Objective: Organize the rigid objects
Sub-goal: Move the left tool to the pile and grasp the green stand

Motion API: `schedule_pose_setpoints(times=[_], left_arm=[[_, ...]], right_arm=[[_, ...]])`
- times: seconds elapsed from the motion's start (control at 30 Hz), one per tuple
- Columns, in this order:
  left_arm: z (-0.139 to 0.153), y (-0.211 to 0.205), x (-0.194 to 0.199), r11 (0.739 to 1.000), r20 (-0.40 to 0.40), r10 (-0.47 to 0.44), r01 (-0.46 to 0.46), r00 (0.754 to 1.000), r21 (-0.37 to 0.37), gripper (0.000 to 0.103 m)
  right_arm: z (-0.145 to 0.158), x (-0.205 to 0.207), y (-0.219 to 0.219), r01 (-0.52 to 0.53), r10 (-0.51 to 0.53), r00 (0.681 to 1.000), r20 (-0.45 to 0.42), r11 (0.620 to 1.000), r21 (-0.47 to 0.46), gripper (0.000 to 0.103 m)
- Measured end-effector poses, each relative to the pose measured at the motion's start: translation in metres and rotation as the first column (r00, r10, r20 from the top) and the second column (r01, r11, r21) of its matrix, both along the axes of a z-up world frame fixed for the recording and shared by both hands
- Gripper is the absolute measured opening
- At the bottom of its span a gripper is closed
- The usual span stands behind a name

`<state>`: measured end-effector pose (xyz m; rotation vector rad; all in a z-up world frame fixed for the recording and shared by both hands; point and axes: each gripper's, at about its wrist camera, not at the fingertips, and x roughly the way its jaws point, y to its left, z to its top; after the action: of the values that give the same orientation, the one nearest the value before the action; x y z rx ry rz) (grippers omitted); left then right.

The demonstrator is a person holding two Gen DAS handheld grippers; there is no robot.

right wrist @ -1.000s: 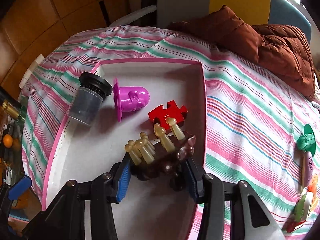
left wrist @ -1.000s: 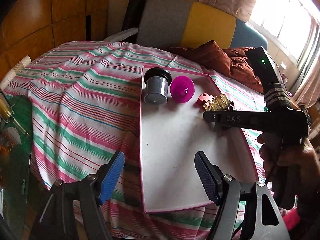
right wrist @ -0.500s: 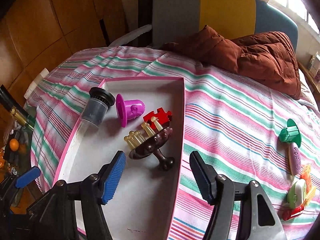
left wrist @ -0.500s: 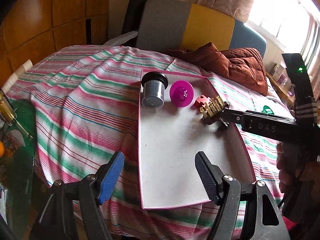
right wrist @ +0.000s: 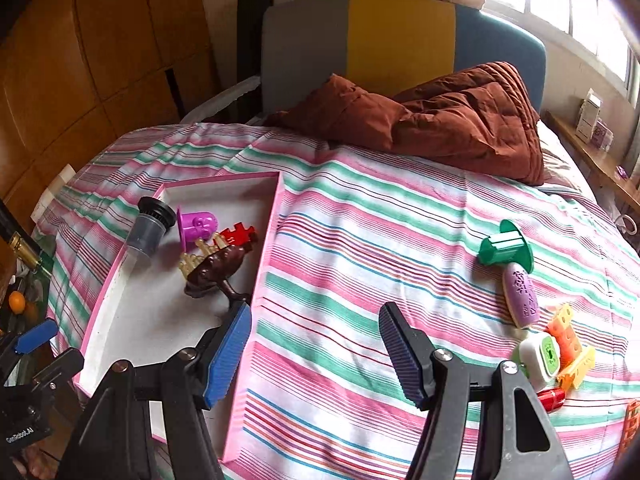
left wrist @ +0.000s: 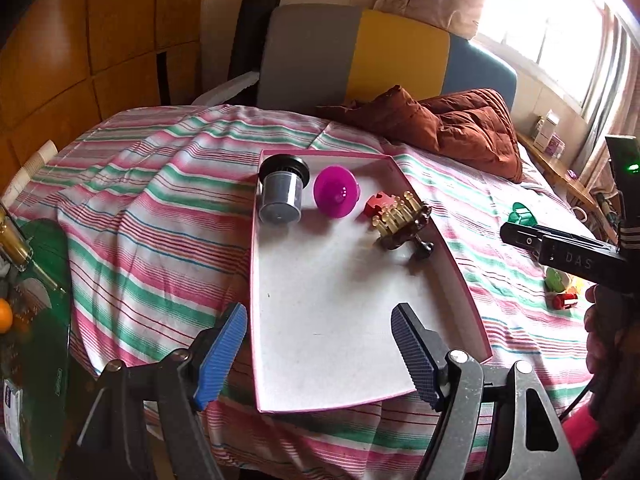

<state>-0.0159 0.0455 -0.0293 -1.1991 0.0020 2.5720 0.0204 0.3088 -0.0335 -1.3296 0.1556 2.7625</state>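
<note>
The right gripper point(right wrist: 316, 356) hangs wide open and empty above the striped bedspread point(right wrist: 360, 240), just beside the right wall of the pink-rimmed tray point(right wrist: 276, 216). The tray already holds a grey cup point(right wrist: 150, 226), a magenta cup point(right wrist: 196, 226), a red puzzle piece point(right wrist: 240, 235) and a brown massager with pale prongs point(right wrist: 214, 266), all grouped at its far end. What is left to sort lies loose on the bedspread to this gripper's right: a green flanged piece point(right wrist: 505, 248) farther out, touching or nearly touching a purple patterned roller point(right wrist: 520, 294), and nearer in a cluster of a white-and-green block point(right wrist: 538, 358), an orange piece point(right wrist: 566, 334), a yellow piece point(right wrist: 576, 368) and a small red cylinder point(right wrist: 551, 398). The roller's long axis runs roughly towards and away from the gripper (slightly slanted), so the jaws would likely close across its width with little turning. The left gripper point(left wrist: 320, 350) is also open and empty, hovering over the tray's near end, with the tray lying between it and the loose things. The right hand is clearly the nearer one, and a sideways reach to the right looks like the next move.
</note>
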Motion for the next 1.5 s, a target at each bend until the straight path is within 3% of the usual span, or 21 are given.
schedule_pose_setpoints(times=[0.37,0.57,0.67,0.77,0.83,0.97,1.13,1.3,1.5], left_arm=[[0.007,0.024,0.006,0.998,-0.014,-0.065,0.065,0.998,-0.021,0.078],[0.011,0.041,0.005,0.993,-0.022,-0.117,0.116,0.993,-0.034,0.079],[0.015,0.052,0.005,0.989,-0.020,-0.144,0.143,0.989,-0.030,0.079],[0.019,0.066,0.003,0.984,-0.024,-0.178,0.177,0.984,-0.030,0.079],[0.022,0.077,0.001,0.980,-0.027,-0.197,0.196,0.980,-0.030,0.079],[0.024,0.105,-0.006,0.972,-0.007,-0.236,0.235,0.972,-0.026,0.079],[0.032,0.148,-0.014,0.951,-0.030,-0.307,0.306,0.951,-0.036,0.079],[0.035,0.200,-0.029,0.916,-0.058,-0.392,0.385,0.918,-0.111,0.079],[0.018,0.262,-0.059,0.881,-0.012,-0.454,0.447,0.891,-0.154,0.079]], right_arm=[[0.008,0.024,0.072,0.133,-0.132,0.991,-0.013,0.990,0.044,0.067],[0.013,0.035,0.135,0.279,-0.276,0.960,-0.040,0.957,0.075,0.067],[0.009,0.045,0.179,0.410,-0.407,0.912,-0.052,0.911,0.050,0.067],[-0.003,0.065,0.220,0.557,-0.559,0.828,-0.046,0.829,-0.046,0.067],[-0.009,0.075,0.241,0.628,-0.632,0.775,0.004,0.769,-0.122,0.067],[-0.008,0.090,0.260,0.671,-0.688,0.726,0.001,0.709,-0.218,0.067],[-0.013,0.094,0.266,0.671,-0.692,0.721,0.046,0.679,-0.299,0.067],[-0.017,0.095,0.268,0.657,-0.682,0.728,0.067,0.667,-0.350,0.067],[-0.013,0.097,0.266,0.633,-0.666,0.744,0.057,0.675,-0.380,0.067]])
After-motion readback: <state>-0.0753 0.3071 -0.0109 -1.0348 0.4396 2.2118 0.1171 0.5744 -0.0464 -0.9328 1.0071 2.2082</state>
